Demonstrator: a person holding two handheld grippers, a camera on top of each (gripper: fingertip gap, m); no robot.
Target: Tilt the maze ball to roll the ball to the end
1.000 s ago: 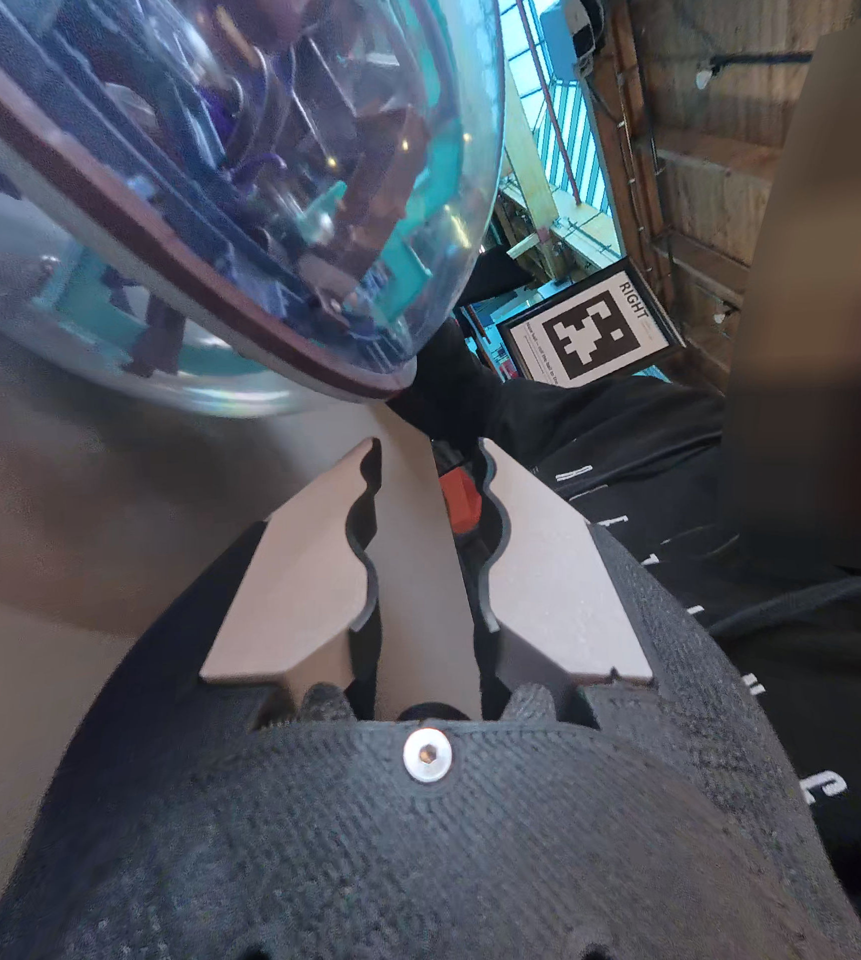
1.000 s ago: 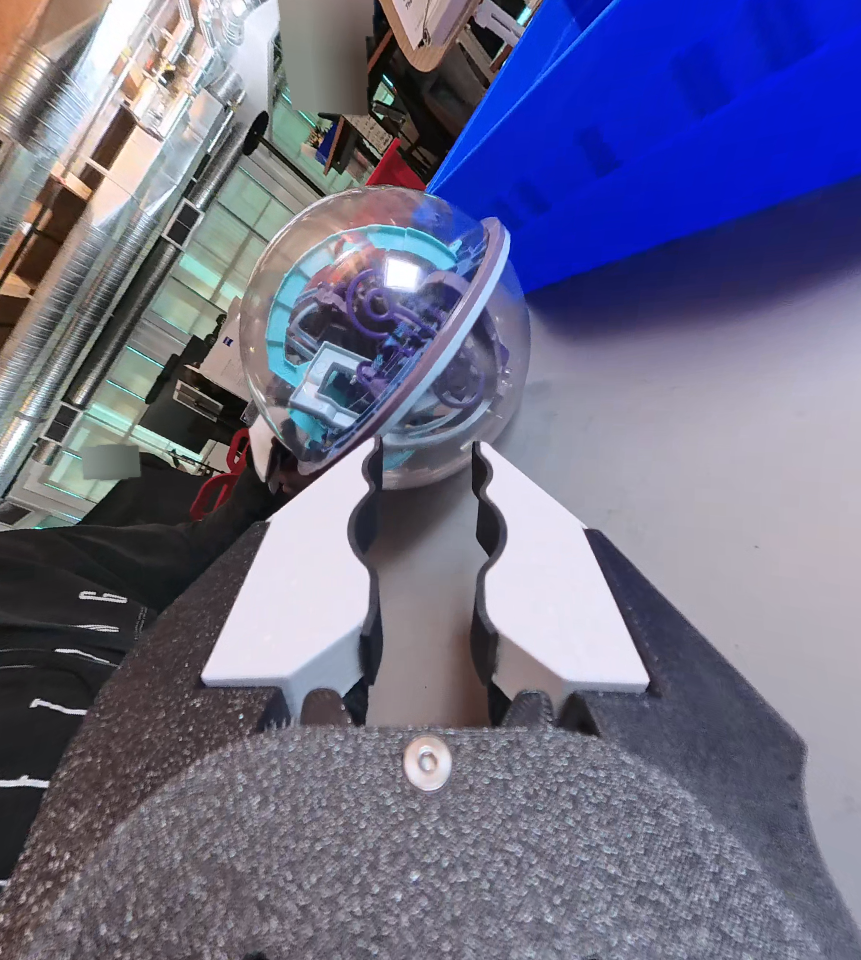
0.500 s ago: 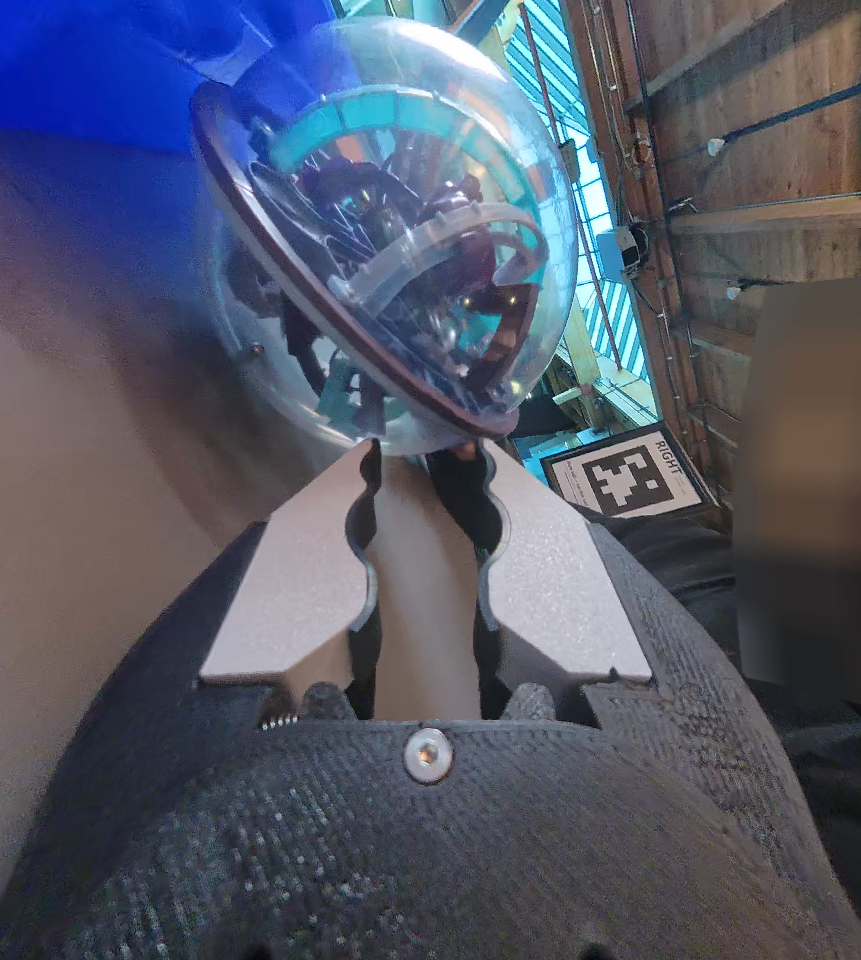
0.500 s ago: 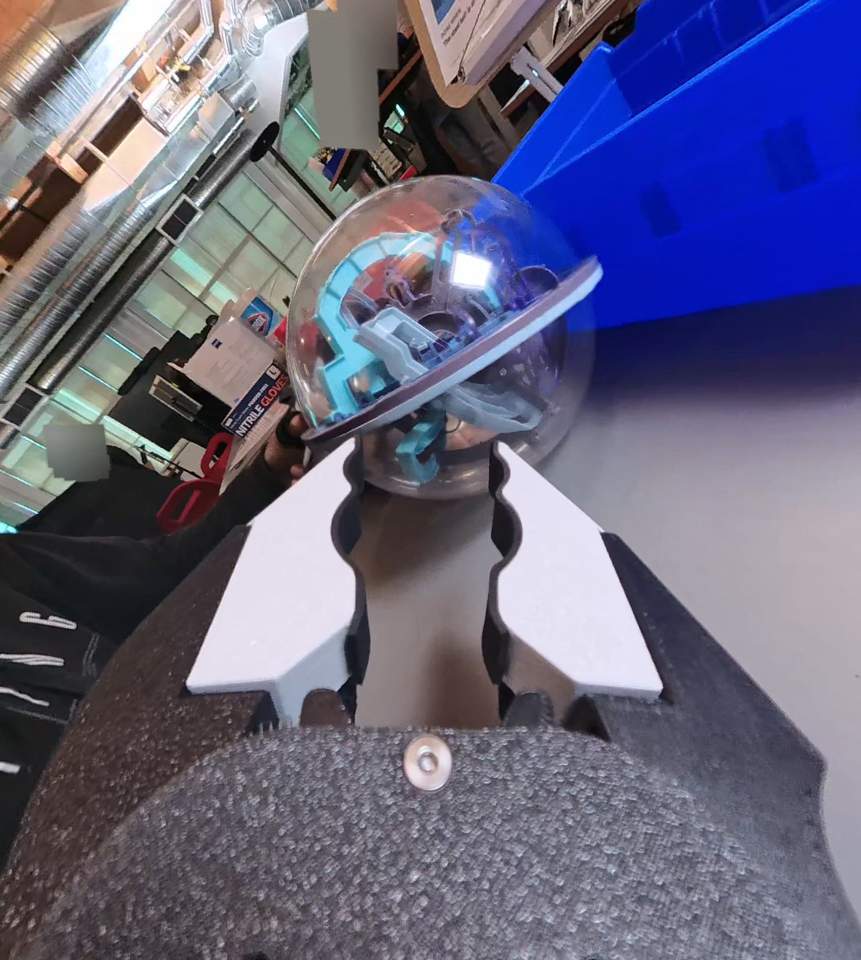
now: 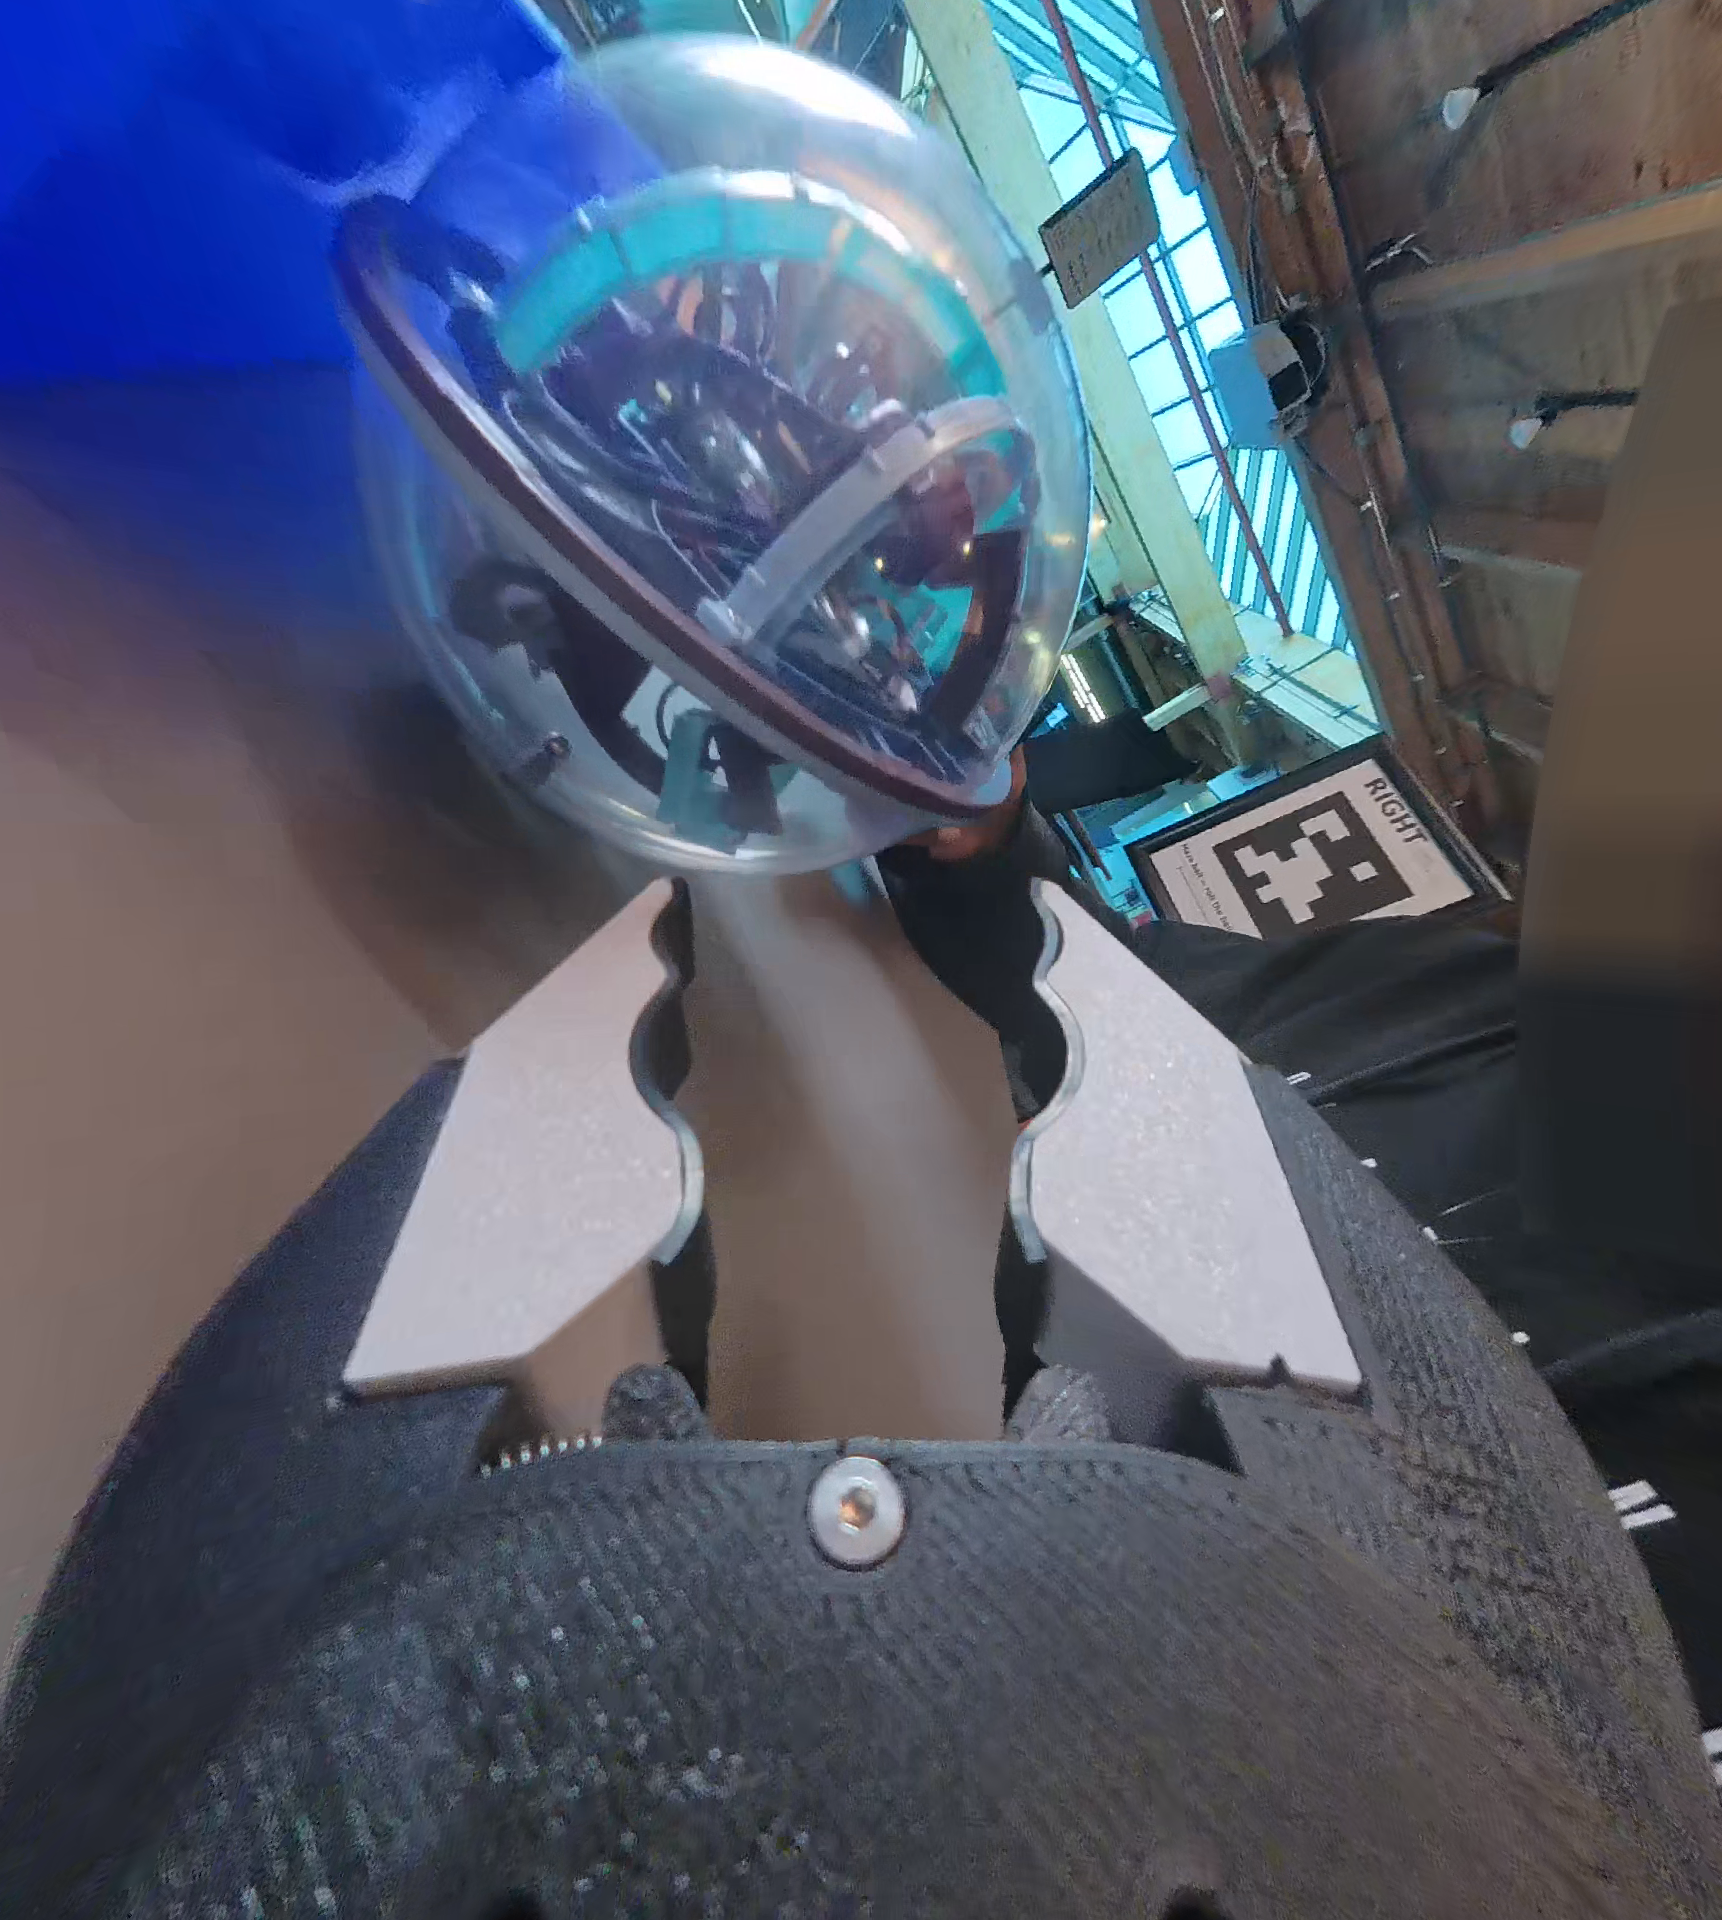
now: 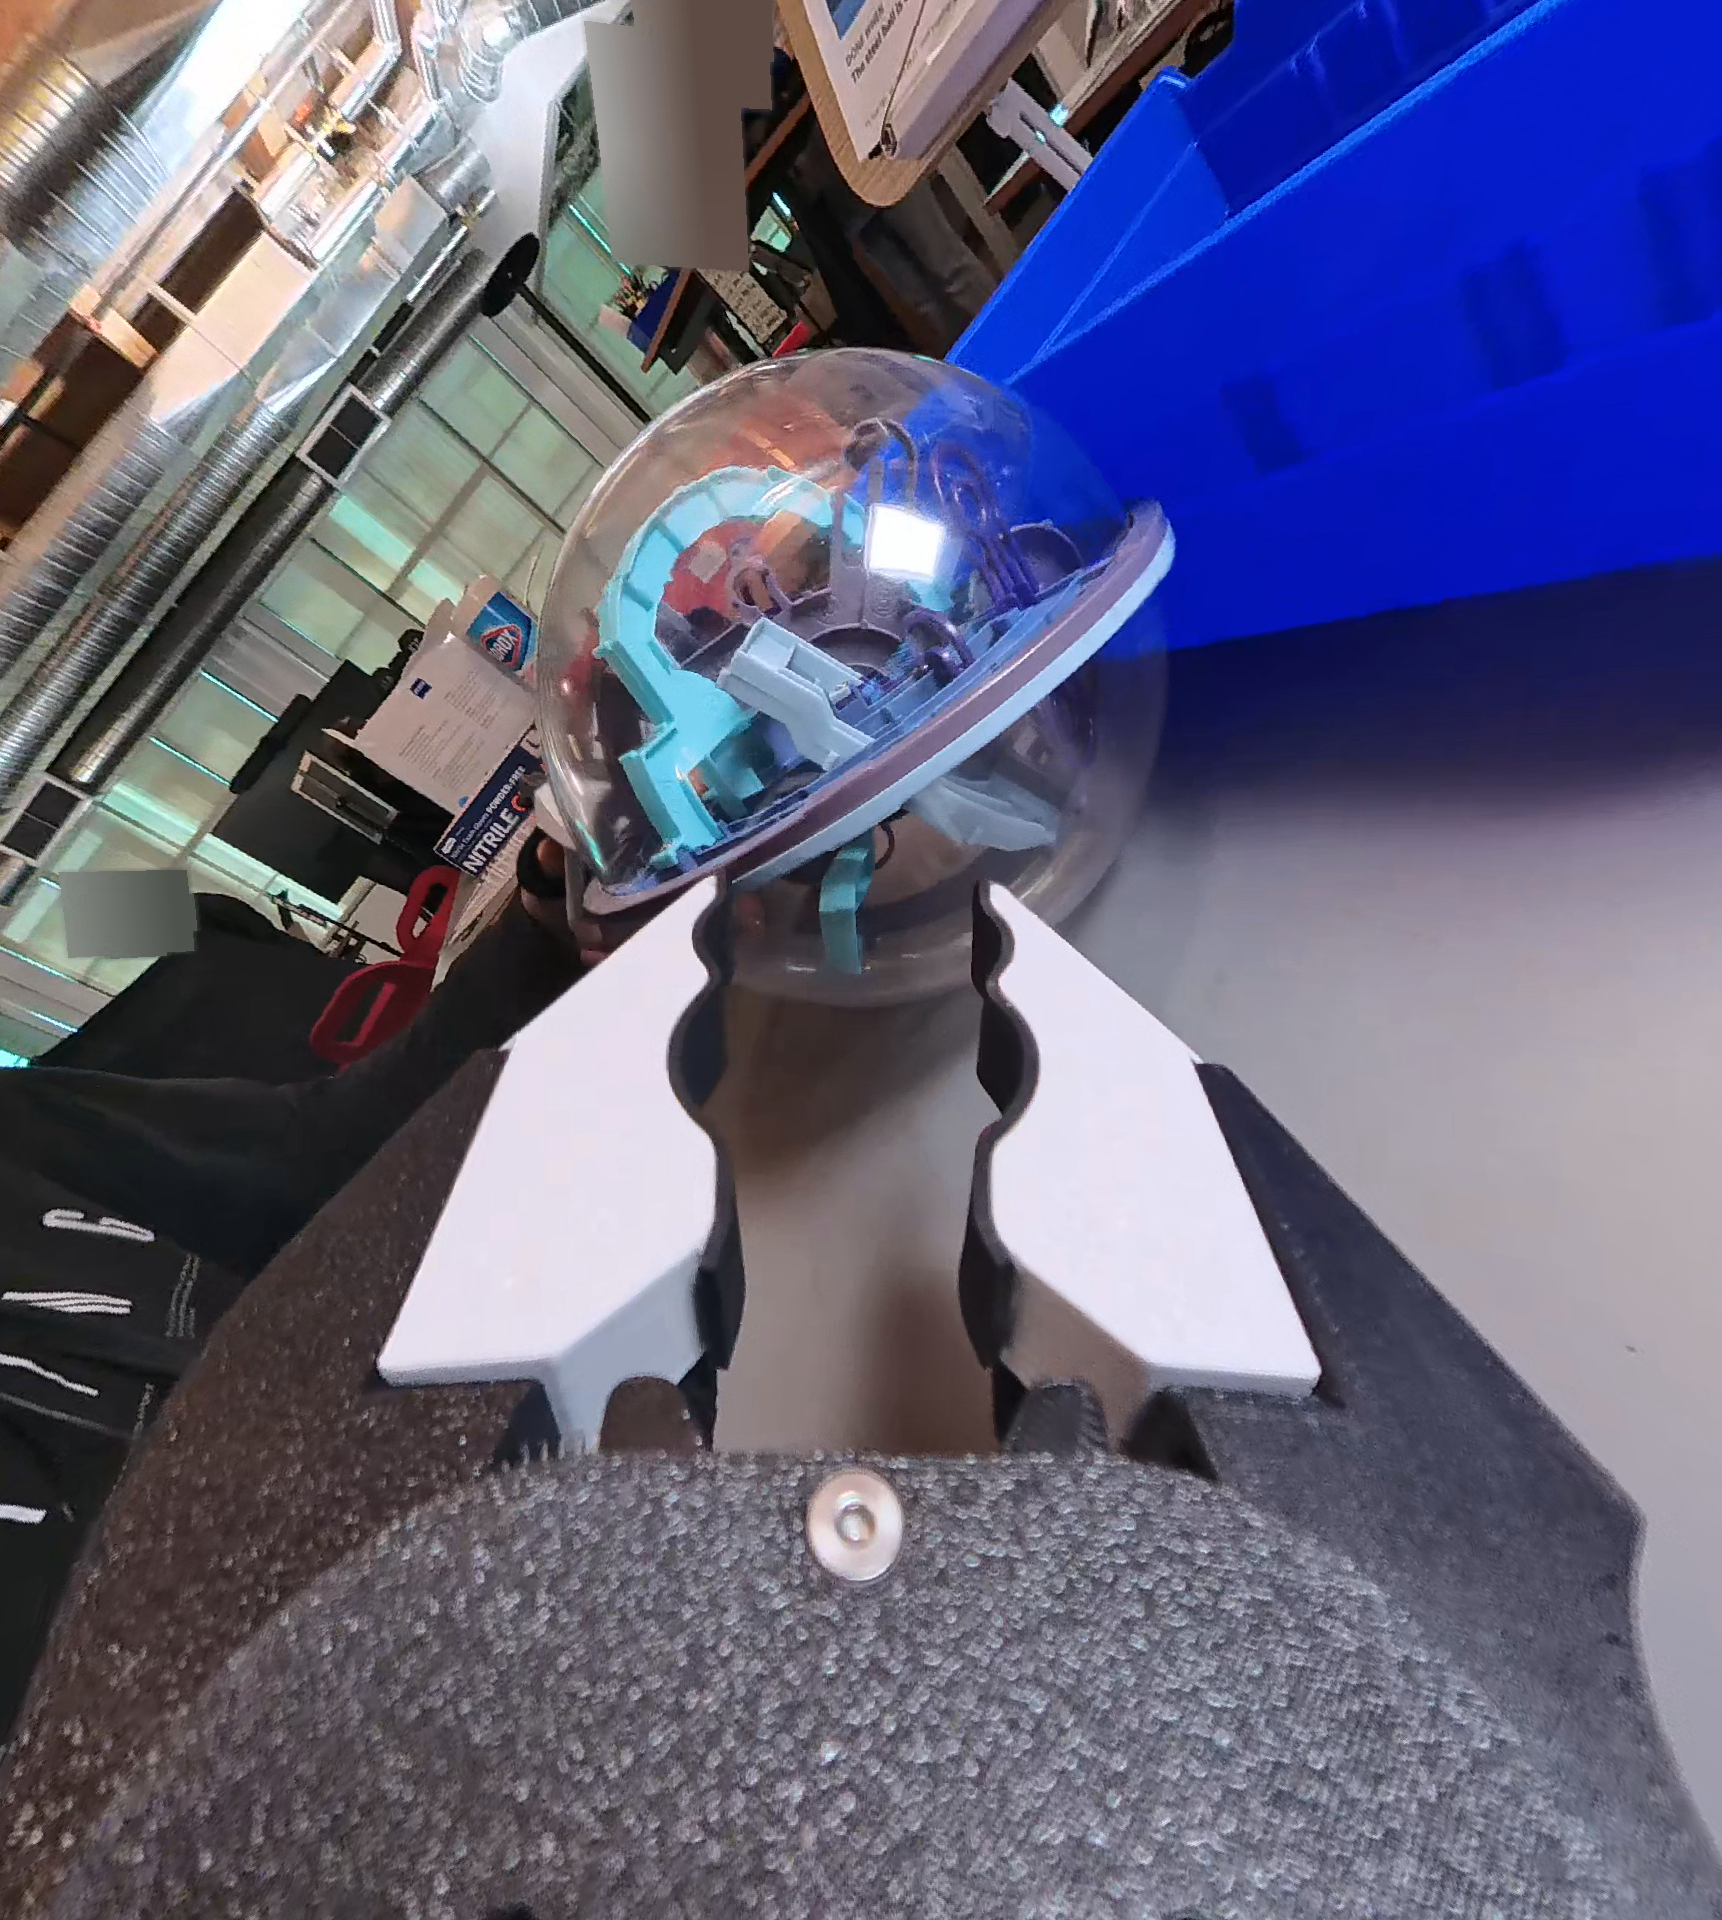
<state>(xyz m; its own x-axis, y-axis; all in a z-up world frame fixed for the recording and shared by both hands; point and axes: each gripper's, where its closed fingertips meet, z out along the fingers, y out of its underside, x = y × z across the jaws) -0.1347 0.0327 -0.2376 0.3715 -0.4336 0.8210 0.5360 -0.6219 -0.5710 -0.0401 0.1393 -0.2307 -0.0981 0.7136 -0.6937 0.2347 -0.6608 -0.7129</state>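
Observation:
The maze ball (image 5: 722, 468) is a clear sphere with teal, grey and purple tracks and a dark rim band. In the left wrist view it hangs just beyond my left gripper (image 5: 857, 904), whose jaws stand open; its underside is close to the left fingertip (image 5: 665, 904). In the right wrist view the maze ball (image 6: 857, 675) sits with its underside nestled between the tips of my right gripper (image 6: 841, 914), jaws open. Its rim band slopes up to the right. I cannot pick out the small rolling ball inside.
A blue plastic crate (image 6: 1459, 312) stands on the grey table (image 6: 1459, 1091) behind the sphere. A black-and-white marker card (image 5: 1304, 852) on the other gripper shows behind the sphere. A person's black garment (image 6: 57, 1195) and a red-handled tool (image 6: 369, 1008) lie left.
The sphere has swung from close at upper left to straight ahead in the left wrist view. Its rim band has turned closer to level. Both pairs of jaws have widened.

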